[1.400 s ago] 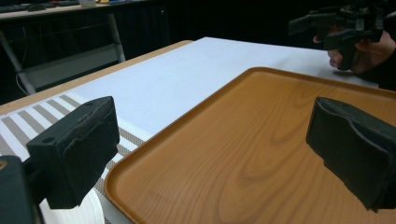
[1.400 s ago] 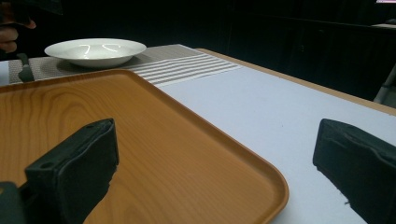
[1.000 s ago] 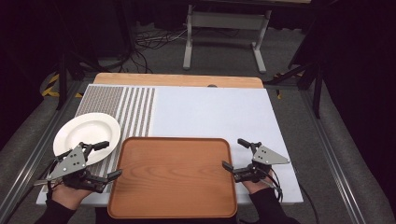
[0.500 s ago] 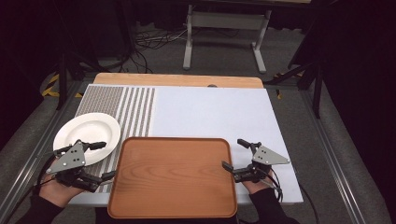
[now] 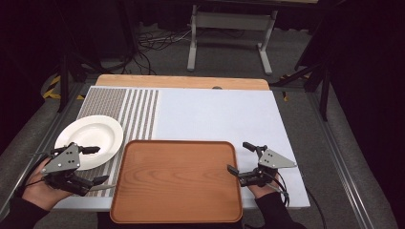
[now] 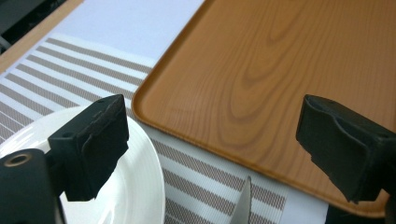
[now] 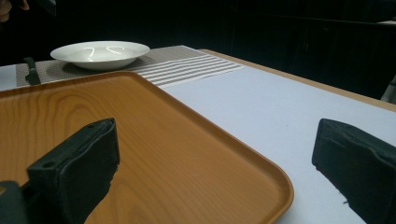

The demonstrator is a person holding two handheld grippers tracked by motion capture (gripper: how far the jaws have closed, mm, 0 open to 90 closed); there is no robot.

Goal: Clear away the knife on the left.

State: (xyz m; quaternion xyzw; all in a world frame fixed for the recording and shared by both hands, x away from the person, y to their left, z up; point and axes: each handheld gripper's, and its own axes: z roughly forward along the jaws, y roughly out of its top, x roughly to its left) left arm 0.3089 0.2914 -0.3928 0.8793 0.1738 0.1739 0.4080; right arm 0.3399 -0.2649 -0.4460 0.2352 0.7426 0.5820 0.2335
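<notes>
A brown wooden tray (image 5: 176, 181) lies empty at the table's front middle. A white plate (image 5: 90, 138) rests on the striped placemat (image 5: 138, 109) to its left. My left gripper (image 5: 98, 164) is open at the front left, one jaw over the plate's near rim and the other beside the tray's left edge. In the left gripper view, the left gripper (image 6: 210, 107) has the plate (image 6: 135, 186) and the tray's corner (image 6: 261, 79) between its jaws. My right gripper (image 5: 240, 156) is open and straddles the tray's right edge (image 7: 261, 172), holding nothing.
A white mat (image 5: 219, 114) covers the table right of the stripes. A thin silvery blade tip (image 6: 245, 200) lies on the placemat just under my left gripper. The table's wooden far edge (image 5: 181, 82) borders a dark floor with cables and a metal stand (image 5: 229, 24).
My left gripper has drifted a little to the left, toward the table's front-left corner. The right gripper, tray and plate have not moved.
</notes>
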